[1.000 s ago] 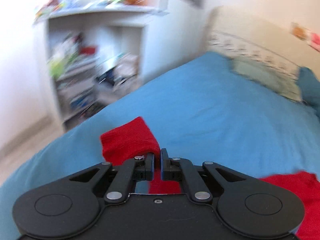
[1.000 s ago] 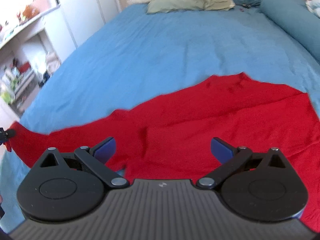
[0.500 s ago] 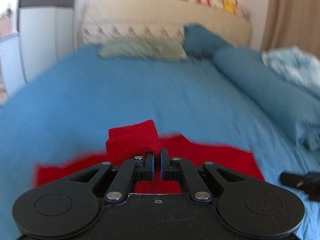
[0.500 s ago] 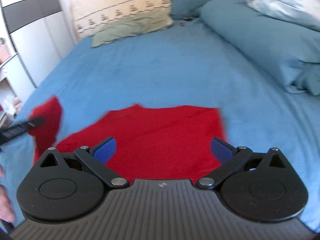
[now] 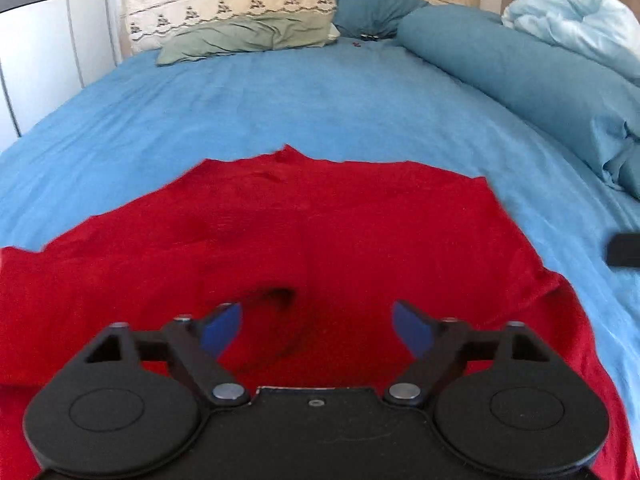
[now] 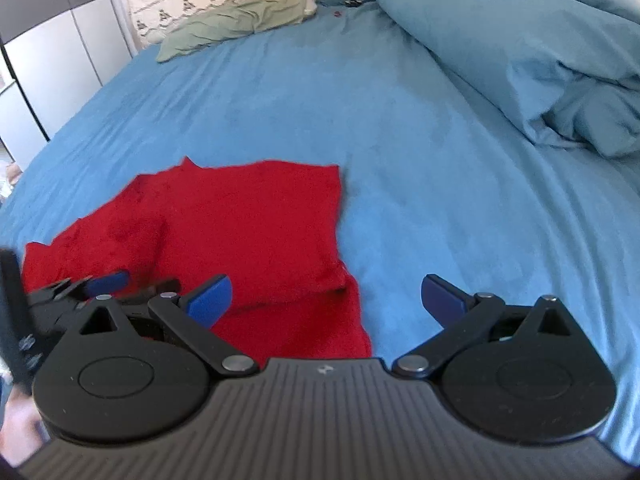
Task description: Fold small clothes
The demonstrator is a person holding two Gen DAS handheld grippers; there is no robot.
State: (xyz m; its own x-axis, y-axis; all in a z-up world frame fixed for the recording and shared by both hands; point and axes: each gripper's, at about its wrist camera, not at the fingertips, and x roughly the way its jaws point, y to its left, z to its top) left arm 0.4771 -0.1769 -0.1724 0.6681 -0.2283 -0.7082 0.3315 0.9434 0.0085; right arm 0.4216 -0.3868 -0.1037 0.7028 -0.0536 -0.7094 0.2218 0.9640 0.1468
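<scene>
A red garment (image 5: 360,232) lies on the blue bed sheet (image 5: 280,100), with one part folded over onto the rest. My left gripper (image 5: 316,330) hovers low over its near part. Its jaws are opening, and nothing is pinched between the blue pads (image 5: 222,328); the cloth lies loose beneath them. In the right wrist view the red garment (image 6: 248,232) sits to the left, and the left gripper (image 6: 132,282) hangs over its near left corner. My right gripper (image 6: 326,296) stands open above the garment's right edge, holding nothing.
A green pillow (image 5: 248,40) and a cream embroidered pillow (image 5: 224,4) lie at the head of the bed. A rolled teal duvet (image 5: 520,80) and a pale blue blanket (image 5: 572,20) run along the right side. White wardrobe doors (image 6: 48,72) stand at the left.
The left gripper swung right across the bed with a red fold pinched in it, came down over the garment and let go; its jaws went from shut to open. The right gripper also swung right, staying open.
</scene>
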